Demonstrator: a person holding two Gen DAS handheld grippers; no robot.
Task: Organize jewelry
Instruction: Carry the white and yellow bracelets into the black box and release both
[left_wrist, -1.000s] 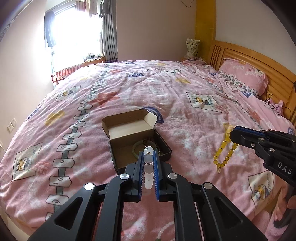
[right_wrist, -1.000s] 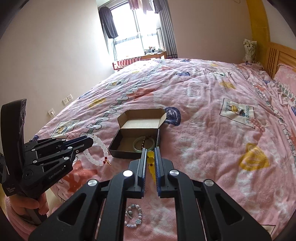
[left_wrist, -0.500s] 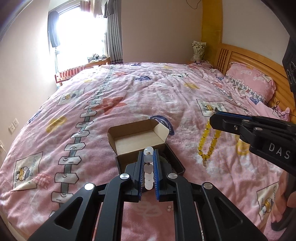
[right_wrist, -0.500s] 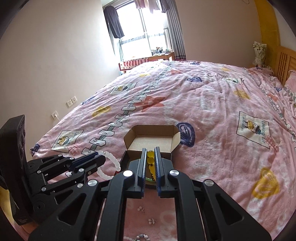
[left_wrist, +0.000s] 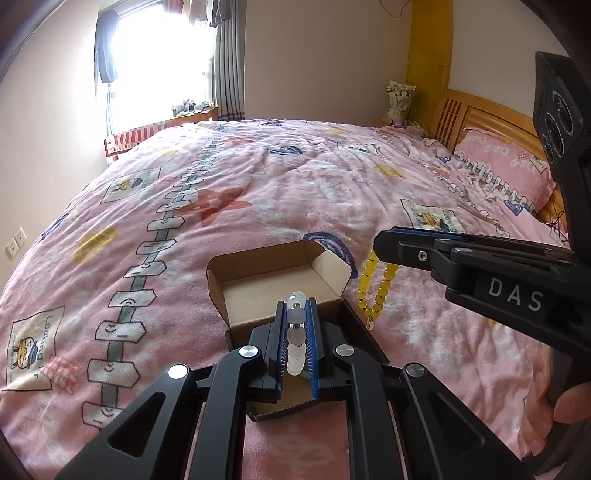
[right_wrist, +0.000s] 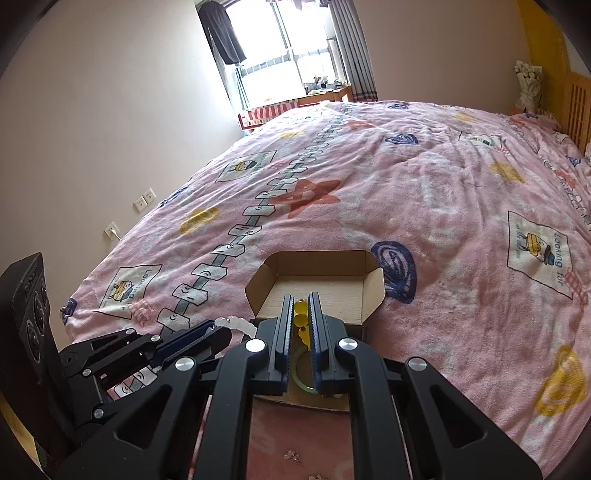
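An open cardboard jewelry box (left_wrist: 258, 291) lies on the pink bedspread, its lid flap standing up at the far side; it also shows in the right wrist view (right_wrist: 317, 277). My left gripper (left_wrist: 296, 310) is shut on a white bead bracelet (left_wrist: 296, 332) right over the box. My right gripper (right_wrist: 302, 306) is shut on a yellow bead bracelet (right_wrist: 301, 317), which hangs beside the box's right edge in the left wrist view (left_wrist: 376, 288). A green bangle (right_wrist: 301, 376) lies inside the box.
The pink patterned bedspread (left_wrist: 295, 192) spreads all around the box. A wooden headboard (left_wrist: 480, 118) and a pink pillow (left_wrist: 506, 162) are at the far right. A window with curtains (left_wrist: 159, 62) is at the far left.
Both grippers have moved forward and closed in on the box with their bracelets. The yellow bracelet has come from the right to the box's edge; the white one now hangs over the box.
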